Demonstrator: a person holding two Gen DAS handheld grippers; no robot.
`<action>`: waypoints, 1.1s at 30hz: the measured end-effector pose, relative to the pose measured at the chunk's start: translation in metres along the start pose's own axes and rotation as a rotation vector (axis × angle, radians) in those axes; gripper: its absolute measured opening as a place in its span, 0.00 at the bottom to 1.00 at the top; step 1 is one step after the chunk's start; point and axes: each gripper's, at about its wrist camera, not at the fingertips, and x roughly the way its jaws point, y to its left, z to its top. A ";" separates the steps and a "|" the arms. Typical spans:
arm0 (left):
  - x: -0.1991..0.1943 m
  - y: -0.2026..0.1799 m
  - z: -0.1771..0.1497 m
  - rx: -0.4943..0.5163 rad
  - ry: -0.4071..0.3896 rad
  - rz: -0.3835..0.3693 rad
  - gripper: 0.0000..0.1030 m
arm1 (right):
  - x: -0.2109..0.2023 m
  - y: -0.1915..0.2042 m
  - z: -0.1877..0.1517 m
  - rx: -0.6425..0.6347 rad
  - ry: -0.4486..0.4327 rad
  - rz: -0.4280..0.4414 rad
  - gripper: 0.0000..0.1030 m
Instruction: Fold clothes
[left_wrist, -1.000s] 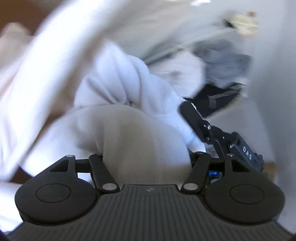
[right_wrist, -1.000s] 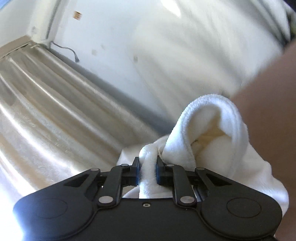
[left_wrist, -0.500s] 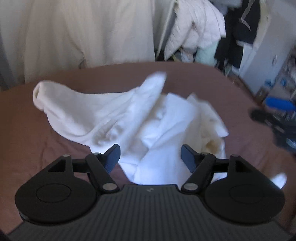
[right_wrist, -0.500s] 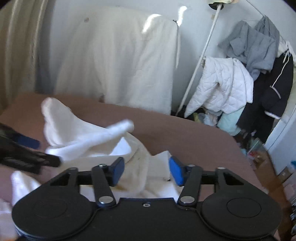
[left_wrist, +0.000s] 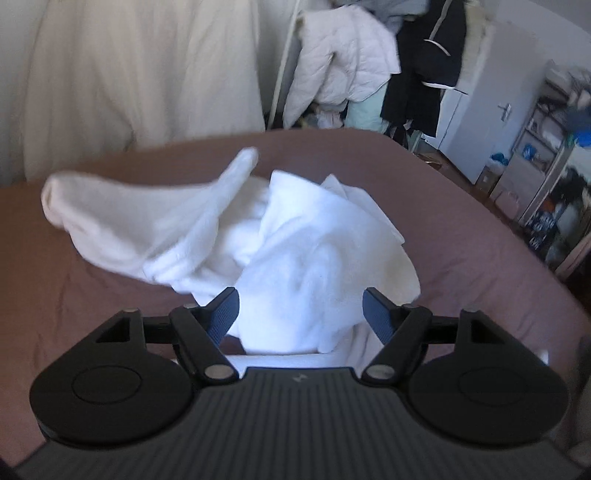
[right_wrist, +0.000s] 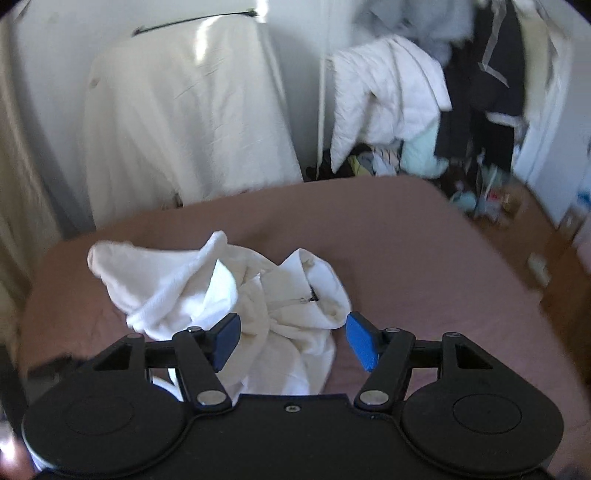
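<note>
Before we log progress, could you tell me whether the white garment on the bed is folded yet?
Not folded: the white garment lies in a crumpled heap on the brown bed, one sleeve flung out leftward.

Brown bedspread (right_wrist: 424, 258), cream sheet (right_wrist: 184, 122) hanging behind it, white puffy jacket (right_wrist: 388, 96) and dark coats (right_wrist: 487, 92) on the rack.

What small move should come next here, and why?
Probably lower the left tool and grip the sleeve that sticks out left, then draw it flat. Both tools are open and hold nothing, and the white garment lies crumpled on the brown bed, so spreading likely precedes folding.
</note>
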 end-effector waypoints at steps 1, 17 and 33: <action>-0.003 0.000 -0.002 -0.005 -0.004 0.002 0.76 | 0.011 -0.008 -0.004 0.043 0.000 0.029 0.67; 0.055 -0.032 -0.025 0.226 0.048 -0.014 0.83 | 0.243 -0.155 -0.137 0.530 0.209 0.319 0.67; 0.146 -0.025 -0.025 0.249 0.005 0.227 0.31 | 0.324 -0.160 -0.179 0.682 0.272 0.446 0.86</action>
